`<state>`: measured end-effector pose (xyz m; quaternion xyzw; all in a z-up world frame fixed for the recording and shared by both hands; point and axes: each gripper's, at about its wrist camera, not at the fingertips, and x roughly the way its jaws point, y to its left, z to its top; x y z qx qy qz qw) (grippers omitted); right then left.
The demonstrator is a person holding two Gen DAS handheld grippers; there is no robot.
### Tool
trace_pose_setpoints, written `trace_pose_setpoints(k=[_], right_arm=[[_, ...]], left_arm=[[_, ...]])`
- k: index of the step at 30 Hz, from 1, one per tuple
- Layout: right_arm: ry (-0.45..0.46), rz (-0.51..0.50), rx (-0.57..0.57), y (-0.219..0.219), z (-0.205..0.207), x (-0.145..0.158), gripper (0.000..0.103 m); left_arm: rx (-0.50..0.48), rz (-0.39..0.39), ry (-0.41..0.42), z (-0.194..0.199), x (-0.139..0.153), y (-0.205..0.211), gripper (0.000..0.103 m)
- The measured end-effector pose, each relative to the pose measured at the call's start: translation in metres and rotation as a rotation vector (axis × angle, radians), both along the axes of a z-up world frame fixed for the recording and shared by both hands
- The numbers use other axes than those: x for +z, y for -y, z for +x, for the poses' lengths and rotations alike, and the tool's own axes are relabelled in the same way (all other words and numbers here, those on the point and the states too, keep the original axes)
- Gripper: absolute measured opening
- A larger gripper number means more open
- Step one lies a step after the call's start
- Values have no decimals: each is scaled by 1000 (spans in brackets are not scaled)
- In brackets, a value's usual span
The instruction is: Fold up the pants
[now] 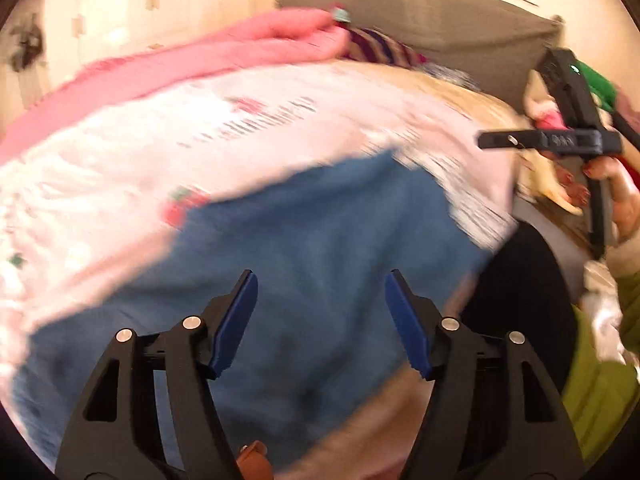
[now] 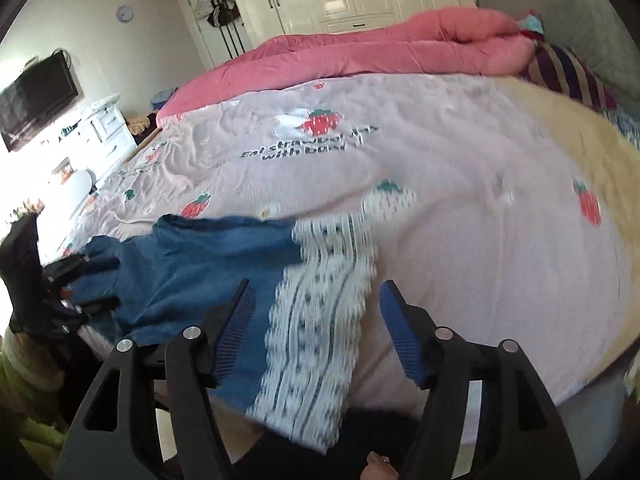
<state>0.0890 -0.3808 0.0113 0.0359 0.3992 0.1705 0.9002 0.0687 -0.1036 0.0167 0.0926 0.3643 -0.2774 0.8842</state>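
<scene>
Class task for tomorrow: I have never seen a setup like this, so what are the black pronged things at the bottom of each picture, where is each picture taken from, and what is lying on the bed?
No robot here: a person holds a two-fingered tool in each hand, each carrying a wide-angle camera that looks along its fingers. One picture comes from the left tool, the other from the right tool. Both tools are open and hold nothing. The left camera also catches the right tool in the person's hand. On the strawberry bedsheet lie blue pants with a white patterned part, at the near edge. A pink quilt lies rolled along the far side. The left picture is blurred.
</scene>
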Motion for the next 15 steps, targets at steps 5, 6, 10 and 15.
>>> trace_pose_setpoints(k=[5, 6, 10, 15], right_arm=[[-28, -91, 25, -8, 49, -17, 74], [-43, -98, 27, -8, 54, -22, 75], [-82, -96, 40, -8, 72, -40, 75], [-107, -53, 83, -13, 87, -46, 25]], left_arm=[[70, 94, 5, 49, 2, -9, 68], [85, 105, -18, 62, -3, -12, 68], [105, 118, -105, 95, -21, -19, 68], [135, 108, -172, 118, -42, -21, 21]])
